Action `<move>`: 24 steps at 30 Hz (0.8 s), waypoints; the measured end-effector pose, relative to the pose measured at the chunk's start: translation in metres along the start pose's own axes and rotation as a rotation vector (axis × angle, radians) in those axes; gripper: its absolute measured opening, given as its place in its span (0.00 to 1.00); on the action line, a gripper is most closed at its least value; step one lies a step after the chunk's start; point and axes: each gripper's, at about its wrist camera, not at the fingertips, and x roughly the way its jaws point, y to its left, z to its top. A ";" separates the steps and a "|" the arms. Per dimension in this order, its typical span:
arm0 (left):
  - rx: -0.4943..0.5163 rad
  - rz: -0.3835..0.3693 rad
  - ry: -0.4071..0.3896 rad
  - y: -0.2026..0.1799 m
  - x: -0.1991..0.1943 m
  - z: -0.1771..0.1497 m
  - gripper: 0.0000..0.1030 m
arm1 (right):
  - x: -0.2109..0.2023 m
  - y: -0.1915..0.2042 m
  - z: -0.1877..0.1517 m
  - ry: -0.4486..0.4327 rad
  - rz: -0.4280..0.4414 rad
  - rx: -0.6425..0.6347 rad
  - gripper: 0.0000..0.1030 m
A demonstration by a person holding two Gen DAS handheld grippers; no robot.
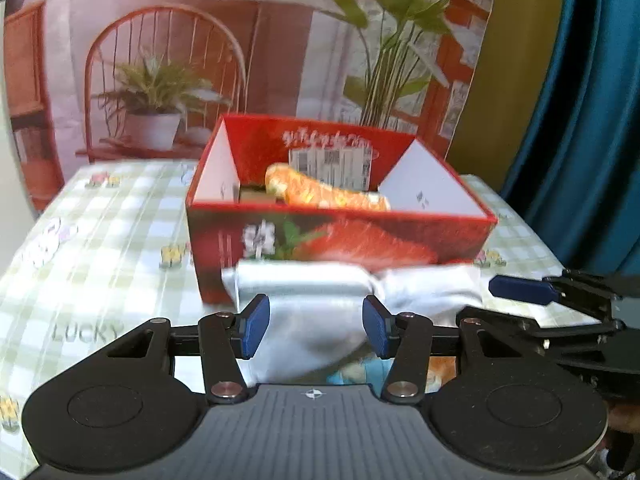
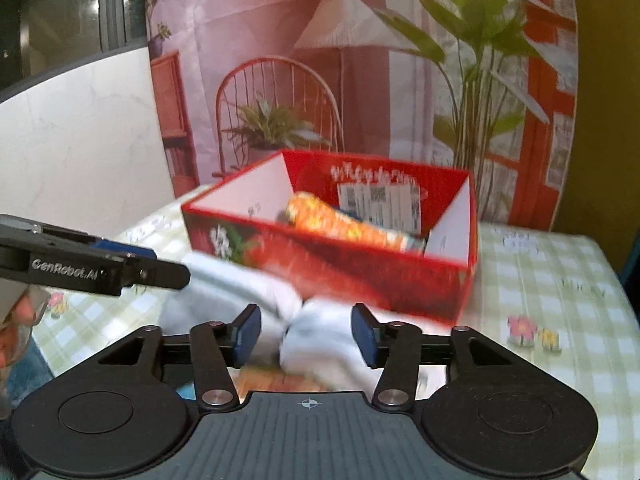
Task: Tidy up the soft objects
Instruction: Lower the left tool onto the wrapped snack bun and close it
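White cloth (image 1: 316, 320) carried between two tongs toward a red box.

Both tongs hold the pale bundle off the checked tablecloth (image 1: 100, 232), probably so it can clear the near wall of the red cardboard box (image 1: 340, 240) just ahead. The left tongs (image 1: 316, 326) stand half spread with cloth filling the gap; blur hides whether their pads press. The right tongs (image 2: 306, 334) sit beside them, cloth between their pads (image 2: 364, 338), grip equally unclear. Beyond the tips, the open box already holds an orange patterned soft item (image 1: 320, 192) lying aslant, with a printed label (image 1: 332, 166) on its far wall.
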 end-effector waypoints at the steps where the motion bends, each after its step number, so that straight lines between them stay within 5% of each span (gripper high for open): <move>1: -0.012 -0.010 0.013 0.001 0.001 -0.003 0.52 | -0.002 0.001 -0.007 0.010 0.003 0.004 0.49; 7: -0.054 -0.099 0.047 0.000 0.001 -0.013 0.52 | -0.007 -0.003 -0.029 0.046 -0.038 0.011 0.50; 15: -0.047 -0.178 0.069 -0.013 0.005 -0.024 0.51 | -0.006 -0.007 -0.046 0.101 0.023 0.059 0.51; 24: -0.100 -0.200 0.106 -0.004 0.015 -0.032 0.42 | -0.012 0.000 -0.043 0.085 0.017 0.022 0.50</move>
